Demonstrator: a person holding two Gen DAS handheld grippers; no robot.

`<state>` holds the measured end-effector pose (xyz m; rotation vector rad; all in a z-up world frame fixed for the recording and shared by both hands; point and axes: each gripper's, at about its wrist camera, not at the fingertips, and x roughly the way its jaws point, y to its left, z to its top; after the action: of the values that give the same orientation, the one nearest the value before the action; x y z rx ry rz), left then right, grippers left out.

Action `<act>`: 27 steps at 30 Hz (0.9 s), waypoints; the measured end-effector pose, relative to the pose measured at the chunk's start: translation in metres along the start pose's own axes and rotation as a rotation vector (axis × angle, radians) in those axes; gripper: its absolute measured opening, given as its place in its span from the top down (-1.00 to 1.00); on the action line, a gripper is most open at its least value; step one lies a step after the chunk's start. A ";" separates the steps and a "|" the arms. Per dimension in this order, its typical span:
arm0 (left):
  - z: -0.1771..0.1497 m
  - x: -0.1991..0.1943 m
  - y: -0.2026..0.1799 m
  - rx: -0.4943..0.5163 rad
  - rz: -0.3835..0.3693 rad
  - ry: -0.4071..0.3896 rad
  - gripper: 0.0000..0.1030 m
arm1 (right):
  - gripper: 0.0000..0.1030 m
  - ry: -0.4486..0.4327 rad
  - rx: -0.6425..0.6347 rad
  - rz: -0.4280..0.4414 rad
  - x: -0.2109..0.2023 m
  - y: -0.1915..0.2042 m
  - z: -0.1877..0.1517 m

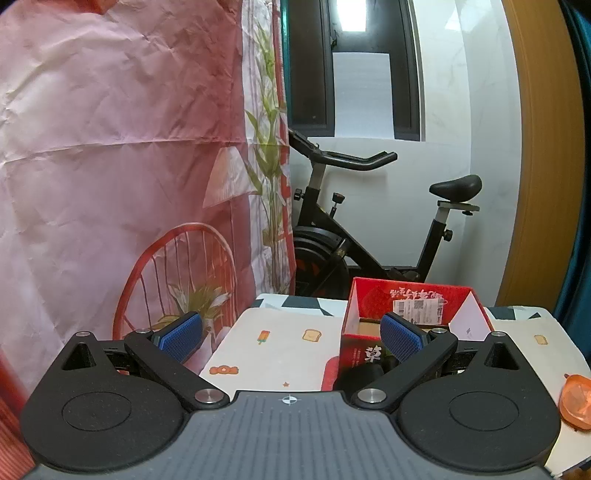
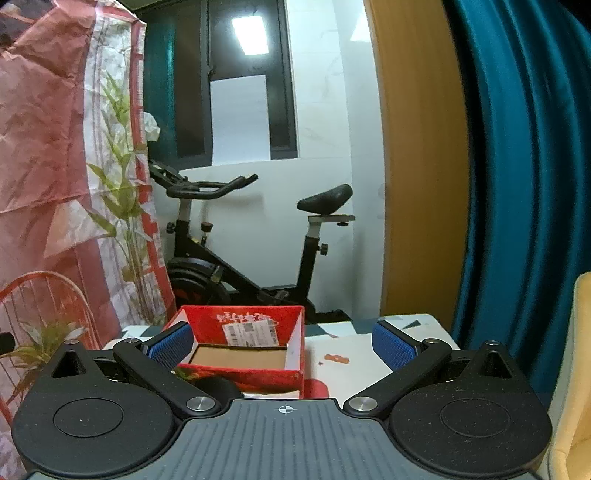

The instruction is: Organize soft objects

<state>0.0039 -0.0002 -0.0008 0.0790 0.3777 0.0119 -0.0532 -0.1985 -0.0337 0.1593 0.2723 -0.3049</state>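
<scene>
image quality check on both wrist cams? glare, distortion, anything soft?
Left wrist: strong fisheye bowing on the orange door frame; a ceiling light reflects in the dark window; red box sharp. Right wrist: same barrel warp on the teal curtain; a brighter light reflection in the window; the table print beside the red box looks slightly smeared. Both tools open, holding nothing.

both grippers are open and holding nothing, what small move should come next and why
Probably lower the left gripper toward the dark rounded object lying just in front of the red box. Both the left and the right gripper stand open and empty, the box's brown floor looks bare, and that object is the nearest likely soft item, though what it is cannot be told.
</scene>
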 end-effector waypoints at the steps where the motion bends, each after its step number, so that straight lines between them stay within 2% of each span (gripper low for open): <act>1: 0.000 0.000 0.000 0.001 0.001 0.000 -1.00 | -0.99 0.001 -0.001 -0.003 0.000 0.000 -0.001; 27: -0.003 0.004 0.001 0.000 0.001 0.006 -1.00 | -0.99 0.026 -0.042 -0.042 0.004 0.004 -0.004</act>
<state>0.0065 0.0006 -0.0045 0.0797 0.3841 0.0133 -0.0494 -0.1945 -0.0384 0.1164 0.3083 -0.3391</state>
